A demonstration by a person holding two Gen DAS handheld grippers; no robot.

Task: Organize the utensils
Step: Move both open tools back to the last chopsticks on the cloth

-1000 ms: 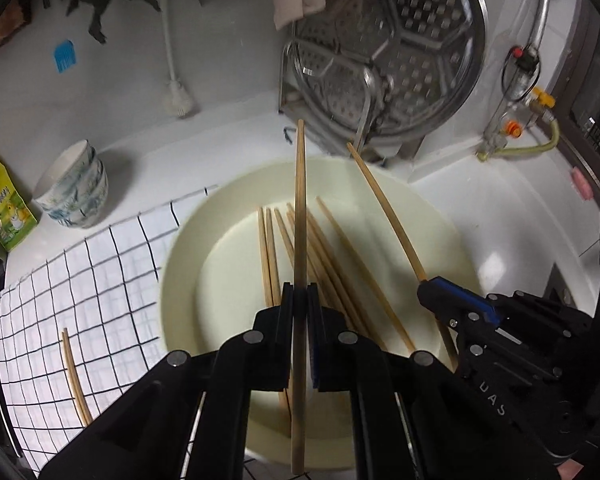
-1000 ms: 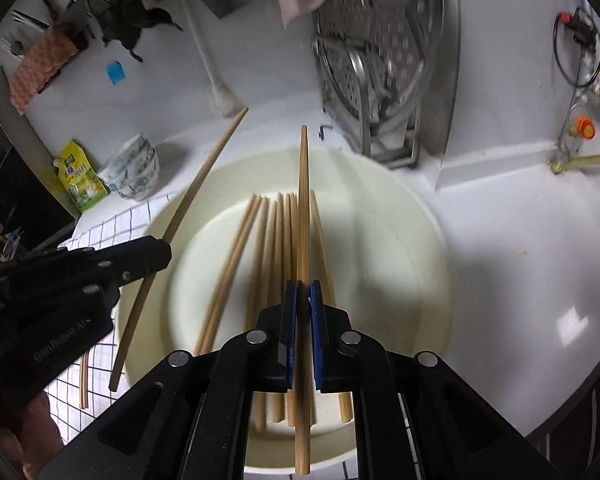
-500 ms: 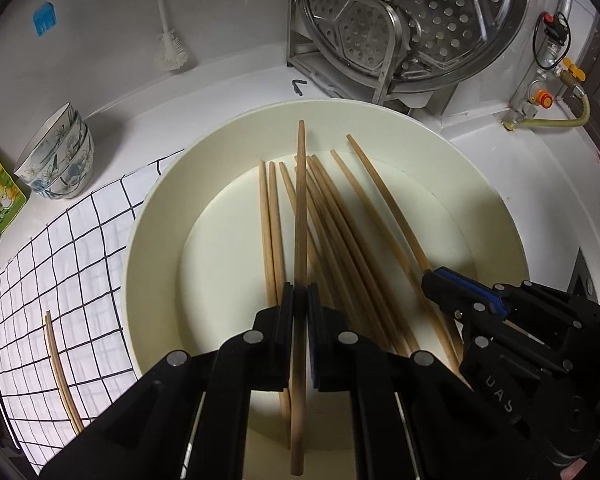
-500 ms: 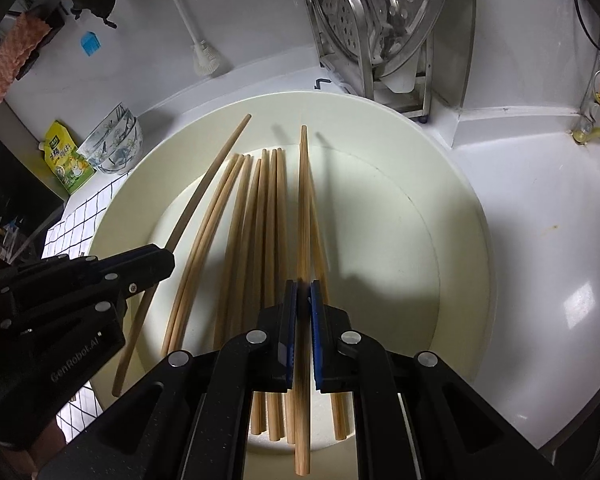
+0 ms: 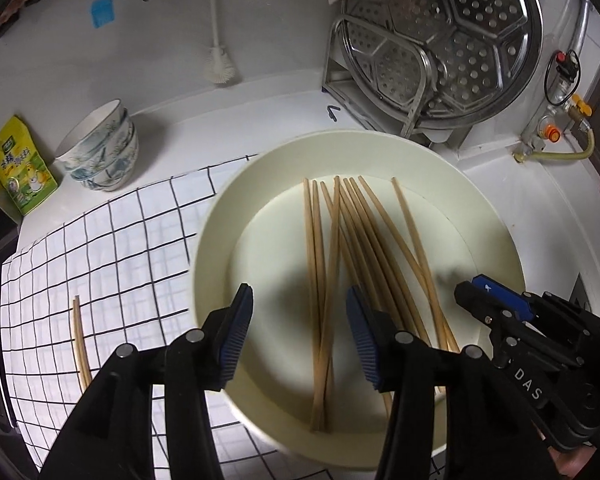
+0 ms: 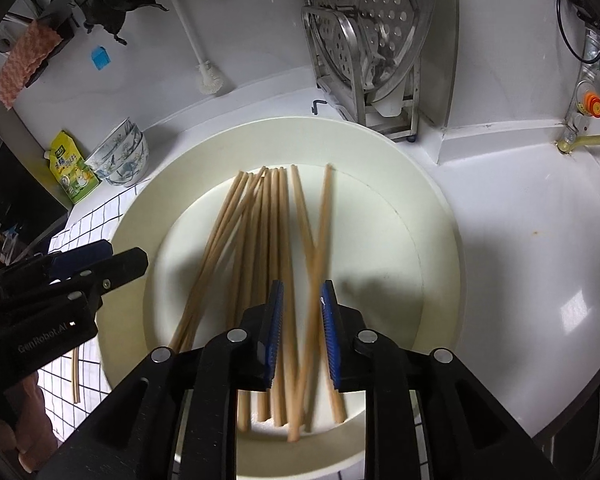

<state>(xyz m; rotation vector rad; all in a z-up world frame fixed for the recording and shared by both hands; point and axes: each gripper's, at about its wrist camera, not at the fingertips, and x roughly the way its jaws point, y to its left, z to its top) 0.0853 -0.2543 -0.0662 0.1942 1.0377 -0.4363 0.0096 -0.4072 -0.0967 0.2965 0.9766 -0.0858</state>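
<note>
Both held chopsticks are now released into the cream basin (image 5: 220, 216). The left gripper (image 5: 298, 332) and right gripper (image 6: 300, 332) are seen with jaws apart, empty. The chopsticks (image 5: 340, 240) are gathered mid-basin; one stray chopstick (image 5: 80, 340) is left on the checked cloth (image 5: 120, 240) at nine o'clock, probably next.

Ten chopsticks (image 5: 332, 240), one plate (image 5: 220, 216), stacked bowls (image 5: 100, 160)

motion-blurred chopstick (image 6: 318, 256), loose chopstick (image 5: 80, 344) partly hidden behind gripper
</note>
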